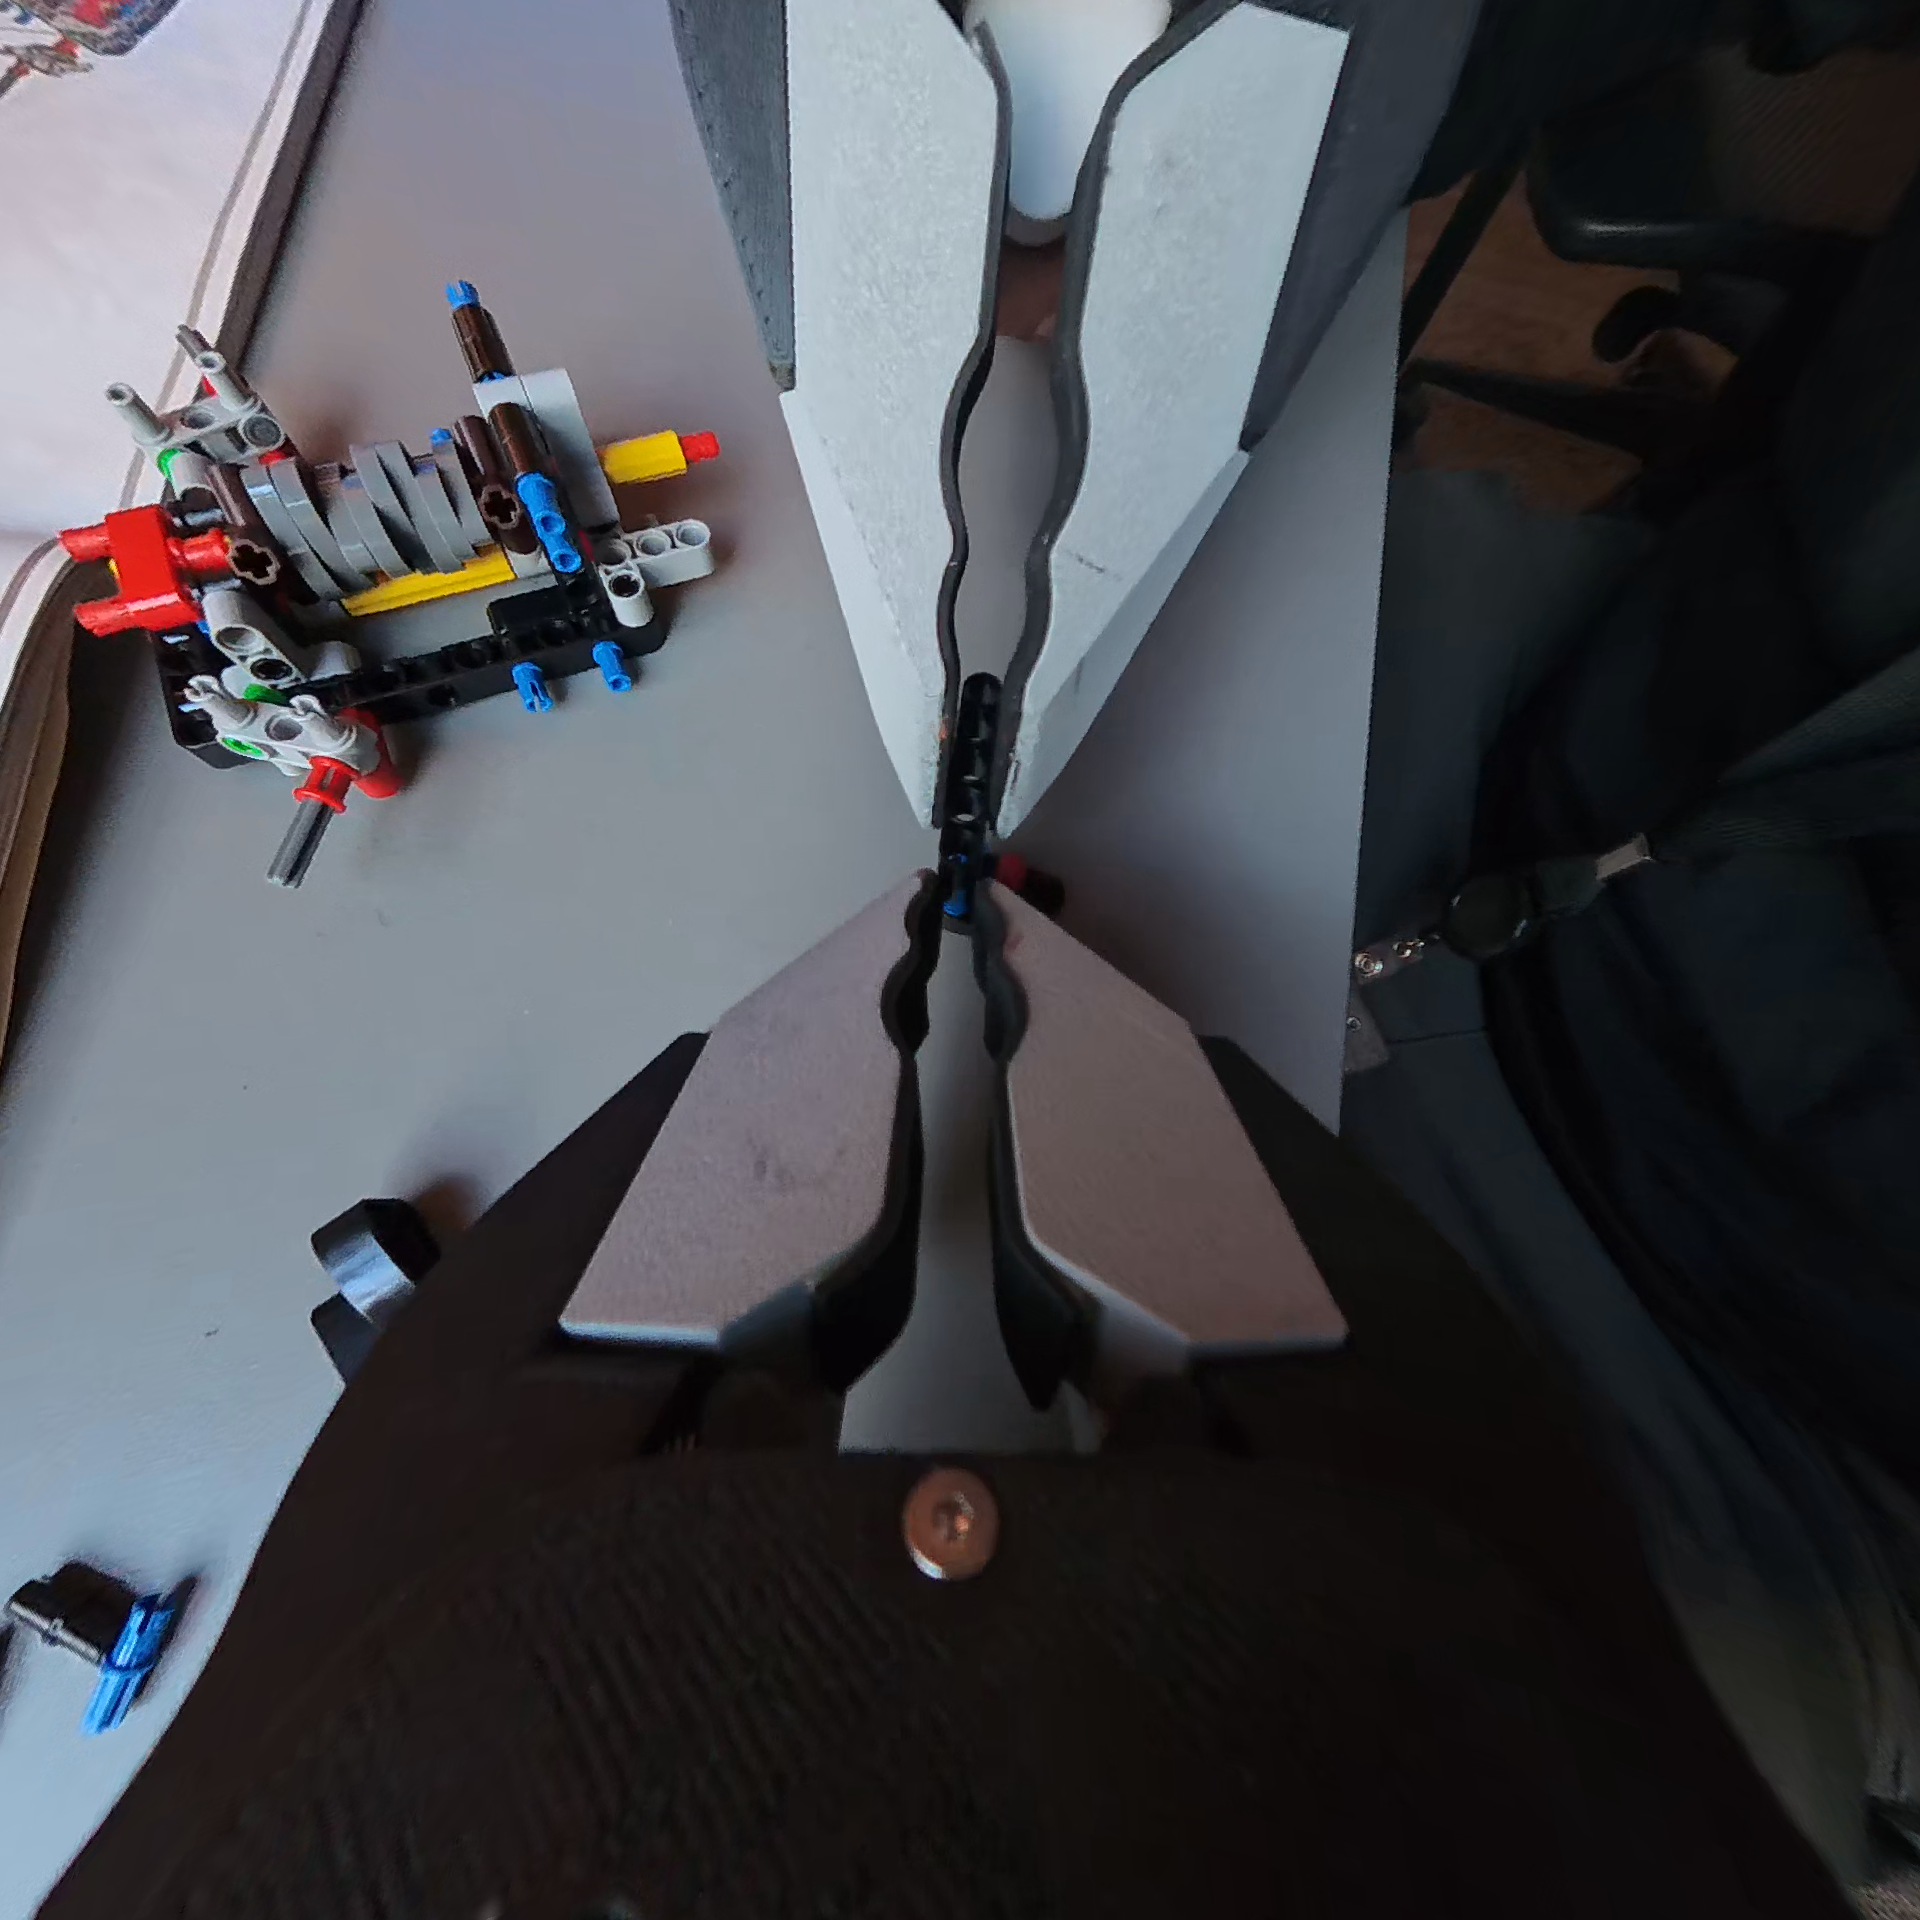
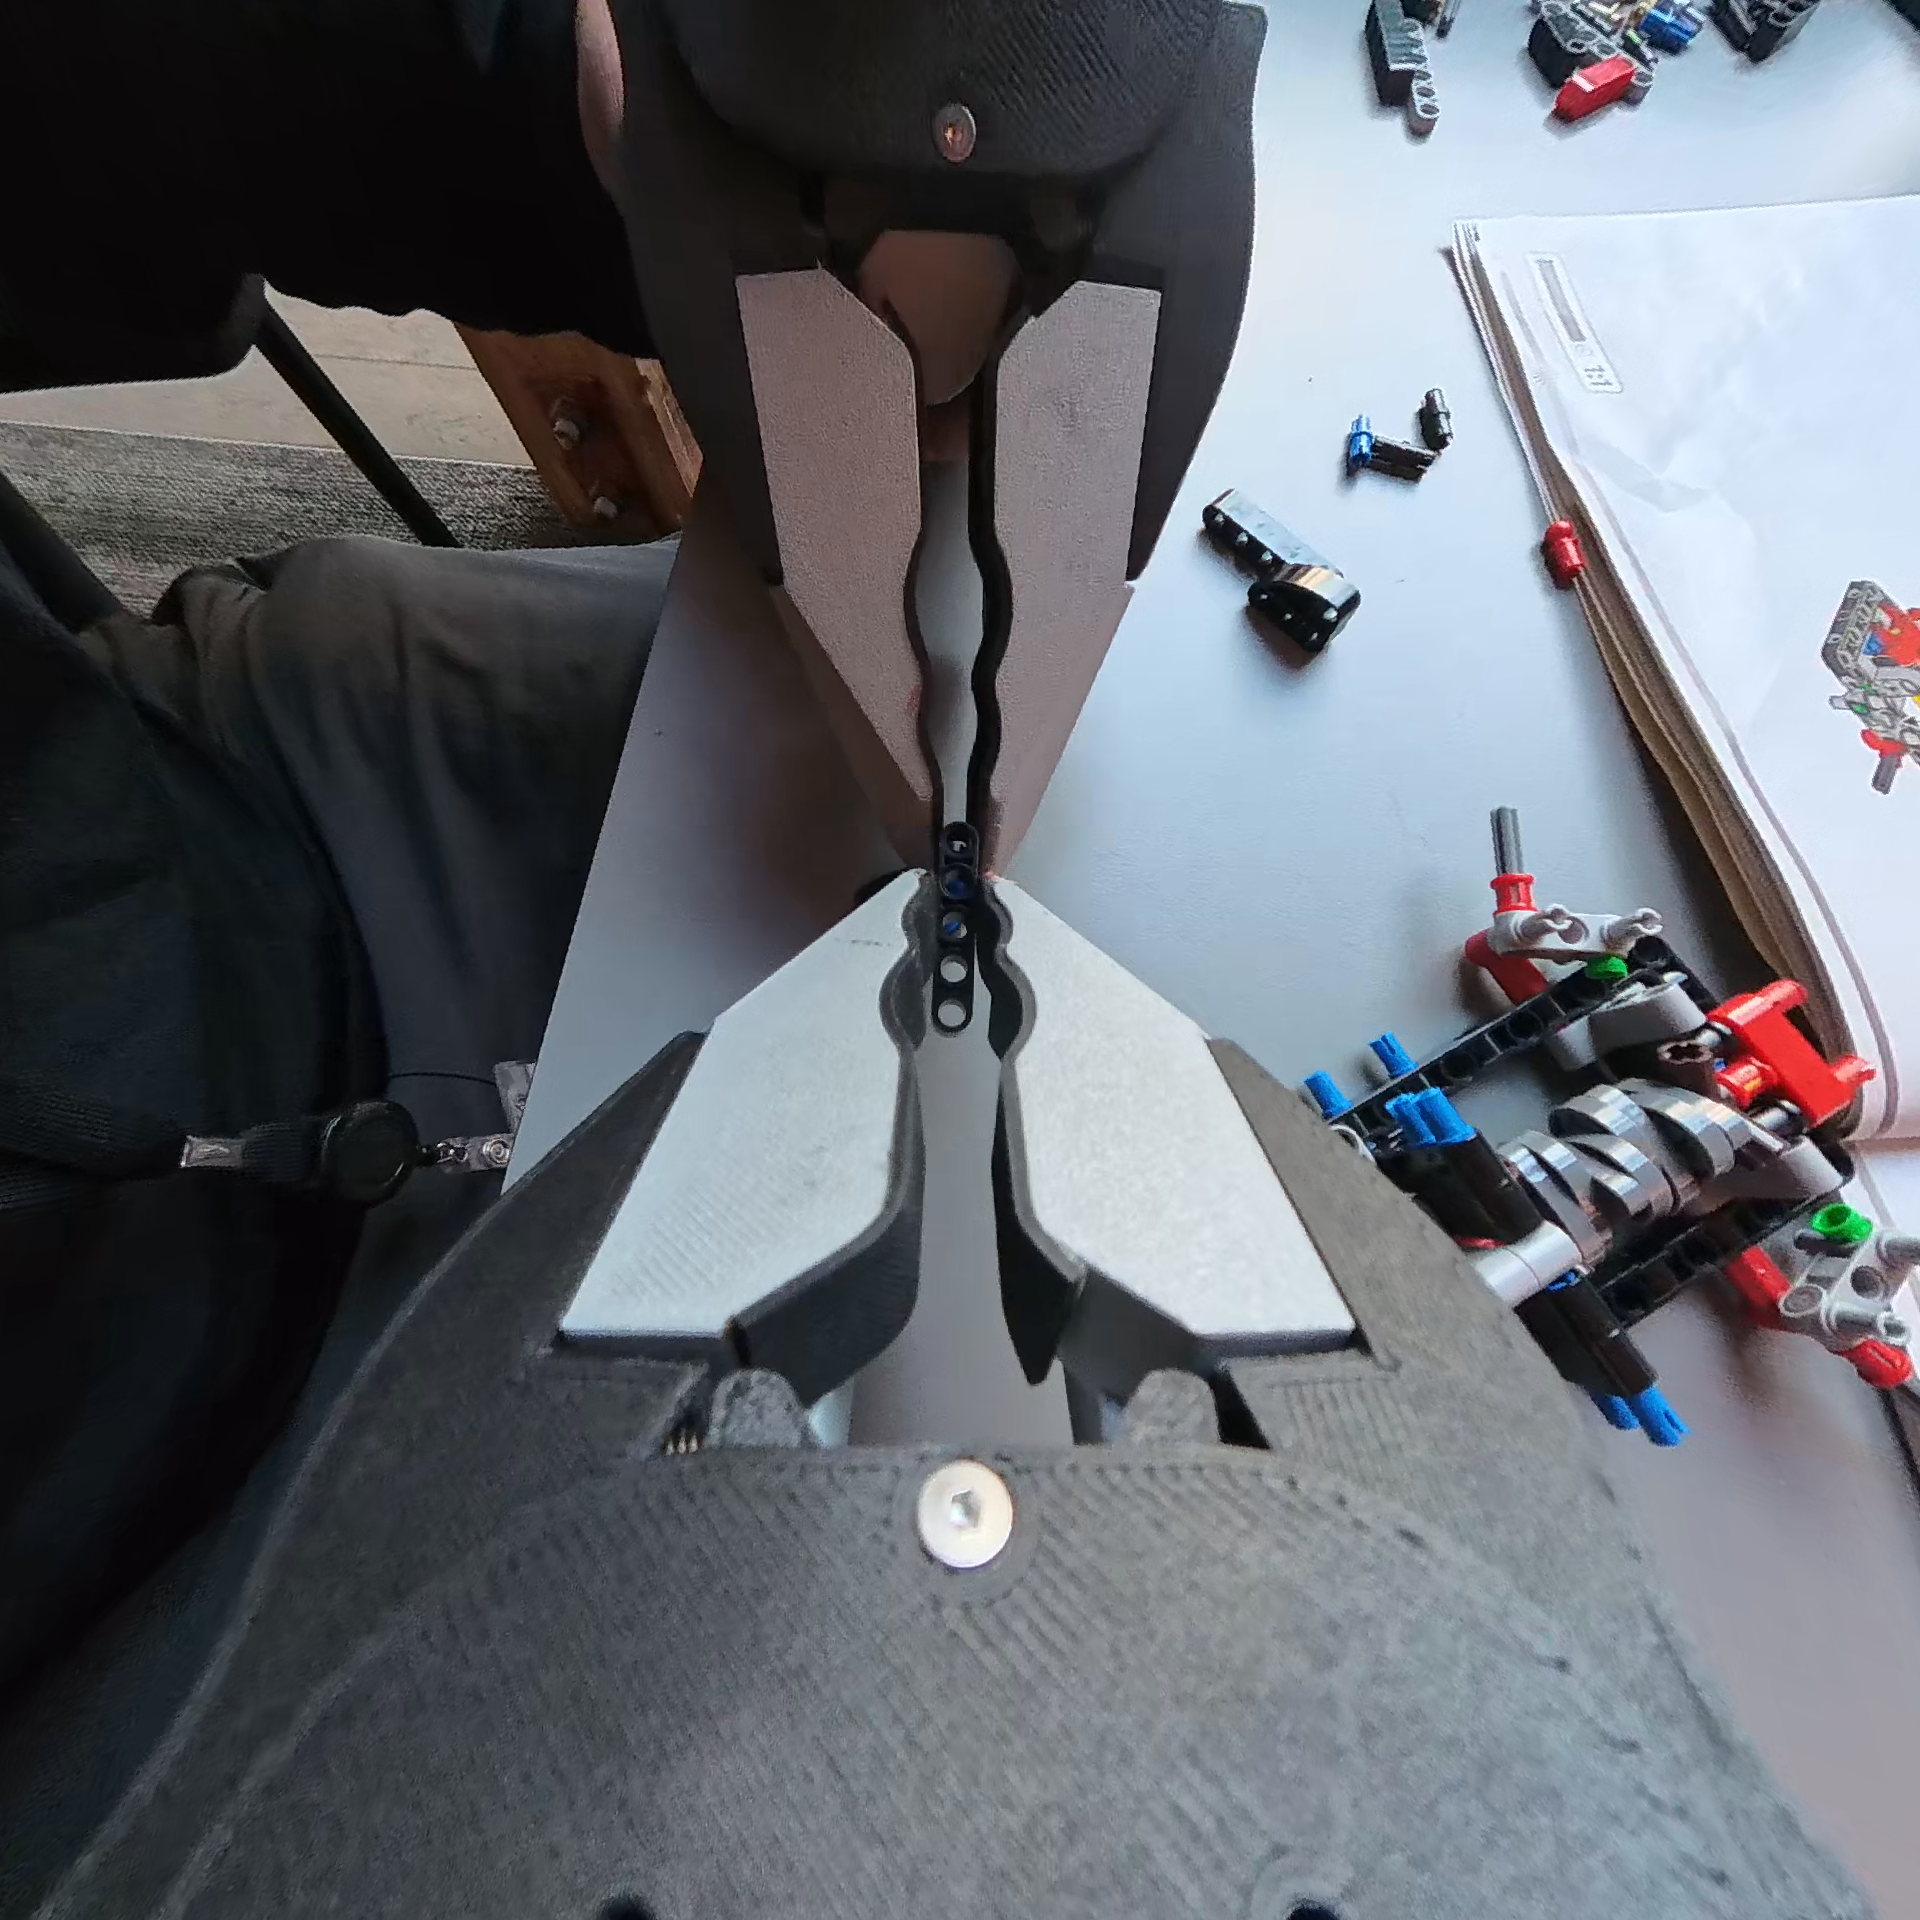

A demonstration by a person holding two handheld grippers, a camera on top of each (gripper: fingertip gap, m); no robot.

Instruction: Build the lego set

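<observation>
A thin black beam [image 2: 953, 971] with a row of holes is held in the air over the grey table's near edge, pinched from both ends. My right gripper [image 2: 956, 883] is shut on most of its length. My left gripper [image 1: 958, 906] is shut on the other end, where a blue pin [image 1: 956, 906] sits in a hole and a small red part [image 1: 1013, 868] shows beside it. The two grippers meet tip to tip; the beam also shows in the left wrist view [image 1: 975, 748]. The partly built model [image 1: 384, 561] lies on the table away from both grippers, and shows in the right wrist view [image 2: 1621, 1132].
An open instruction booklet [image 2: 1714, 468] lies beyond the model. Loose parts on the table [image 2: 1299, 779]: a black bent beam [image 2: 1283, 571], a blue-and-black pin piece [image 2: 1392, 442], a small red piece [image 2: 1562, 551], a pile [image 2: 1579, 52] at the far corner. A person's dark-clothed lap [image 2: 260, 831] is off the table edge. Only a small space, under 4 cm, lies between the two pairs of fingers.
</observation>
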